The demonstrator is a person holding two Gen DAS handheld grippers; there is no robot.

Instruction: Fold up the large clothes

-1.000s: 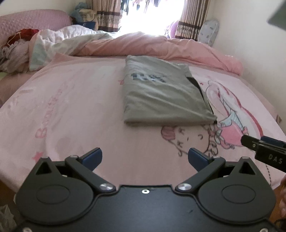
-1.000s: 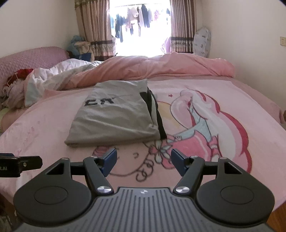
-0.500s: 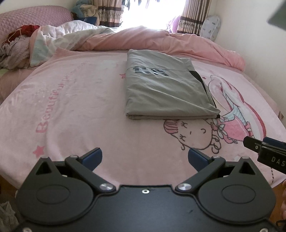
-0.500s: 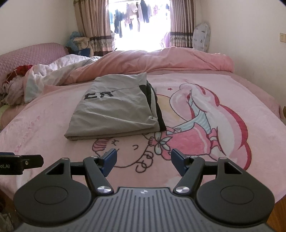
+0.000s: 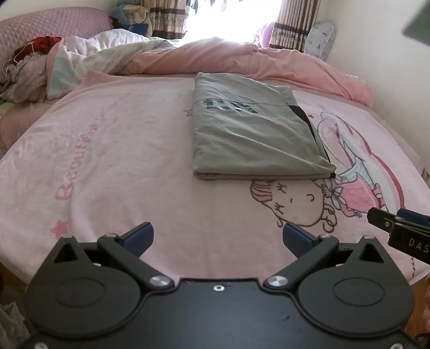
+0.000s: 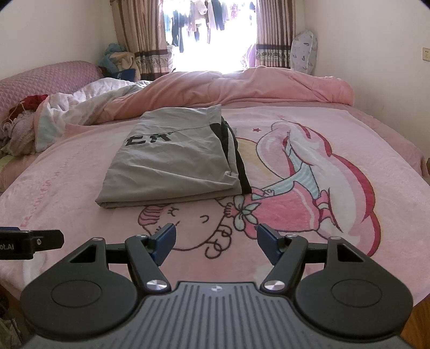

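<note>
folded grey garment (image 5: 255,134) on the pink bed (image 5: 121,161), ahead of both grippers

left gripper (image 5: 217,236) and right gripper (image 6: 215,239) hover wide and empty; its long axis runs away from them, roughly midway between, neither clearly closer.

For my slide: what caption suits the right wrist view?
Open right gripper facing folded grey garment on pink bed.

Left wrist view: low at the near edge of the bed (image 5: 107,150), facing across it toward the window (image 5: 233,18).
Right wrist view: just beside it, same facing.
Shared: the folded grey garment (image 5: 252,134) (image 6: 172,158) mid-bed, pink blanket, curtains.
</note>
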